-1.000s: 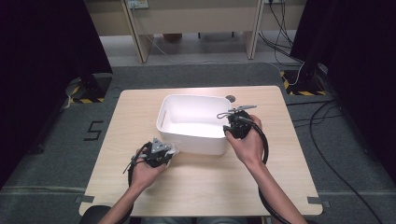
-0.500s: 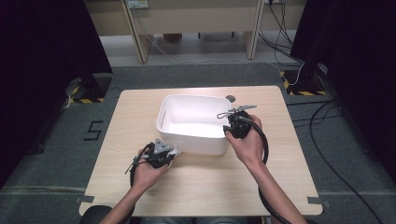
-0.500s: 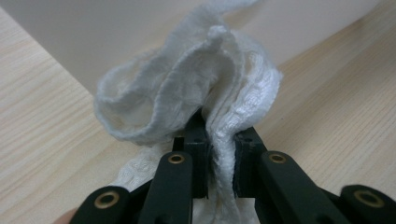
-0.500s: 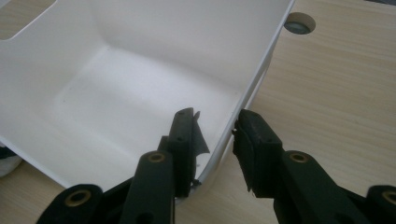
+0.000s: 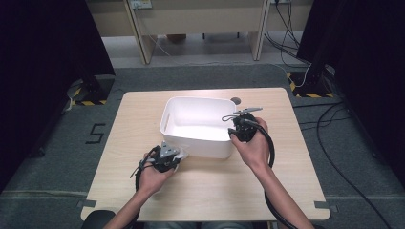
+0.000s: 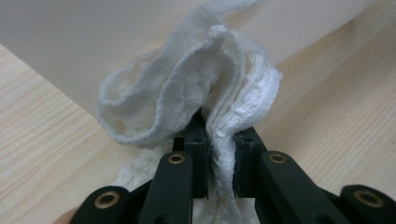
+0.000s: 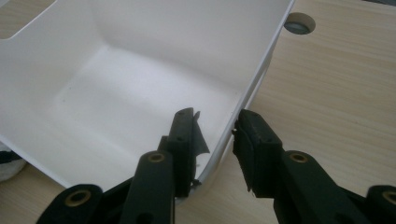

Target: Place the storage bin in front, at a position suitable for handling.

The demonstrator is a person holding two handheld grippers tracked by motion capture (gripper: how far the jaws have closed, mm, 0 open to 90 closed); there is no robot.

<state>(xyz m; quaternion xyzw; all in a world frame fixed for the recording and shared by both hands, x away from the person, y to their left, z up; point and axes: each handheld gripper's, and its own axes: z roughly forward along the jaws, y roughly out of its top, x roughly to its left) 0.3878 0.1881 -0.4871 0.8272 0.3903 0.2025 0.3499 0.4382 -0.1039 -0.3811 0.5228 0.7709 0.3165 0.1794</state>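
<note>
Pinching a crumpled white knitted cloth [image 6: 196, 93] in your left gripper [image 6: 219, 158], you hold it on the pale wooden bench [image 5: 286, 167], just outside the white rectangular plastic tub [image 5: 191, 138]. Your right gripper [image 7: 215, 140] straddles the tub's wall, jaws spread, likely steadying it for the cloth.

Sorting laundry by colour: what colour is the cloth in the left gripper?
White, a ribbed cloth; it shows best in the left gripper view.
</note>
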